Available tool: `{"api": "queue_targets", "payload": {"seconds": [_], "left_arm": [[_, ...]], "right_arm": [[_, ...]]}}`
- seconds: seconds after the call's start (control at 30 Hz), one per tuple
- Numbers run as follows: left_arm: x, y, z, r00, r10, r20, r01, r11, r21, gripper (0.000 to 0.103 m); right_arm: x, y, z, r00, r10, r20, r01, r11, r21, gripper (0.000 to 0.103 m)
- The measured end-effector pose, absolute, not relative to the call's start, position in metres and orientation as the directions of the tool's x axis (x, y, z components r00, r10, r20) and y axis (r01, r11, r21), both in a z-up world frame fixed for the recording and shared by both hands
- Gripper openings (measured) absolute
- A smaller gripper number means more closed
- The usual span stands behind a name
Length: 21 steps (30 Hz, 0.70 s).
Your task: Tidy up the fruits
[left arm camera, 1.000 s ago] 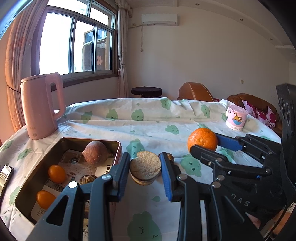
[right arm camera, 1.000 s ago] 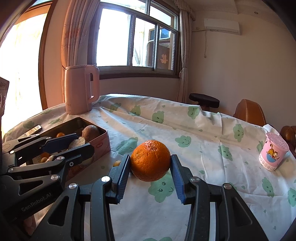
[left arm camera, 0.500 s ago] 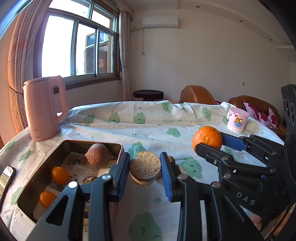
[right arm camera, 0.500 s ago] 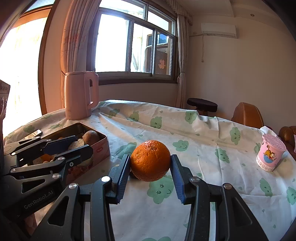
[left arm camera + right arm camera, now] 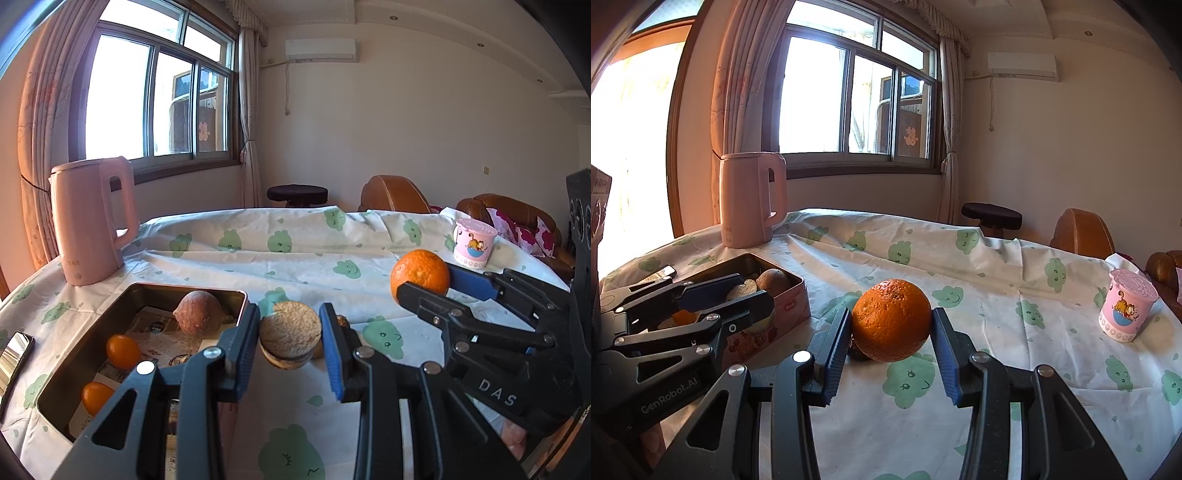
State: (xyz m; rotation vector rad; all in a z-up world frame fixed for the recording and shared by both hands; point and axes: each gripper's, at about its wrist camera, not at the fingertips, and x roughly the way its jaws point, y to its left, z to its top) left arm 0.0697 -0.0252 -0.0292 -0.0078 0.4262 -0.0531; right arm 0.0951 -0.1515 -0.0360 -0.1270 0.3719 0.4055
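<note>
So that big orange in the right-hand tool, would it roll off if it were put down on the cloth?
Probably. The orange is nearly round, so it could roll, though the wrinkled tablecloth may slow it. Its dimpled peel looks grippy, and the right tool holds it without visible denting, so it seems firm.

Table under a cloud-print cloth [image 5: 295, 254], pink kettle [image 5: 90, 221], metal tin [image 5: 92, 343], pink cup [image 5: 473, 245], phone [image 5: 14, 356]

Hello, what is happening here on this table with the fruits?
A person is sorting fruit with two hand-held claws. The left claw is shut on a rough tan fruit, held beside the metal tin. The right claw is shut on a big orange above the tablecloth. The tin already holds a brown fruit and two small oranges.
</note>
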Motion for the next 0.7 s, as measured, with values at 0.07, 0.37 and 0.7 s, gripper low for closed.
{"api": "queue_targets", "payload": {"seconds": [0.07,0.37,0.7], "left_arm": [[0.069,-0.026,-0.028,0.911,-0.053,-0.41,0.05,0.999,-0.019,0.035],[0.066,-0.026,-0.027,0.919,-0.049,-0.392,0.048,0.999,-0.013,0.035],[0.061,-0.026,-0.023,0.927,-0.049,-0.372,0.049,0.999,-0.009,0.035]], "right_arm": [[0.094,-0.152,-0.035,0.855,0.361,-0.372,-0.405,0.913,-0.046,0.046],[0.09,-0.155,-0.034,0.866,0.36,-0.347,-0.396,0.917,-0.038,0.046],[0.082,-0.158,-0.031,0.883,0.35,-0.314,-0.379,0.925,-0.037,0.046]]}}
